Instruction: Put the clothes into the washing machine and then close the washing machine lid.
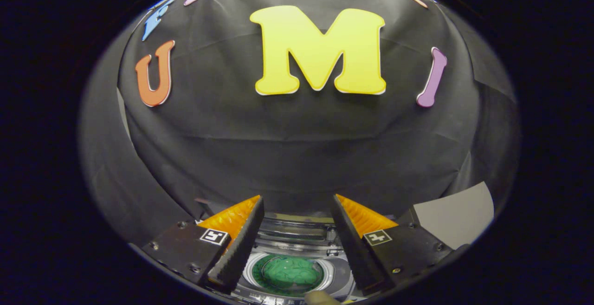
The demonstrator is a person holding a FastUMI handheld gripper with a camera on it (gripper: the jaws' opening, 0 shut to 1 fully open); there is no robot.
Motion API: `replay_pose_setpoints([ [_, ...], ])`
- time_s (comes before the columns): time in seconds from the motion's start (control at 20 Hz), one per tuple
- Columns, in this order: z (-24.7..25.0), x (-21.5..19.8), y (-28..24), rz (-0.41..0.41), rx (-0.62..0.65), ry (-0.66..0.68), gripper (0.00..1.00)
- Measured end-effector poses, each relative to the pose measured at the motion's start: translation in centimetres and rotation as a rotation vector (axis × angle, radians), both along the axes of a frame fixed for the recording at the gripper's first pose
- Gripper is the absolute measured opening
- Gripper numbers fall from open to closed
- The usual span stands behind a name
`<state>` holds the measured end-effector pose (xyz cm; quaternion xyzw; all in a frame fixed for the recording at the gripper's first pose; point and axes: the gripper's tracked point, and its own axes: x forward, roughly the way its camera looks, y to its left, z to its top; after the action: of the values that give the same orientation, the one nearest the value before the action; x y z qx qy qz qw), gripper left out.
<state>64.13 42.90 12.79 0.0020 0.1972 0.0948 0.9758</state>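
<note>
My gripper [297, 203] is open, its two fingers spread wide with nothing between them. Below and between the fingers sits the washing machine [297, 240], seen from above. Its round window [290, 273] shows green cloth [292, 272] lying inside the drum. The lid looks down over the drum, though reflections make this hard to judge. A small rounded tip, perhaps a fingertip [320, 298], shows at the machine's near edge.
The black cloth wall [297, 147] rises right behind the machine. A pale grey panel [457, 214] stands beyond the right finger.
</note>
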Motion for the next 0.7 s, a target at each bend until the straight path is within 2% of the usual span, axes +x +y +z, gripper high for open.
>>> replay_pose_setpoints([
  [0.7, -5.5, 4.8, 0.9, -0.06, 0.013, 0.143, 0.92],
])
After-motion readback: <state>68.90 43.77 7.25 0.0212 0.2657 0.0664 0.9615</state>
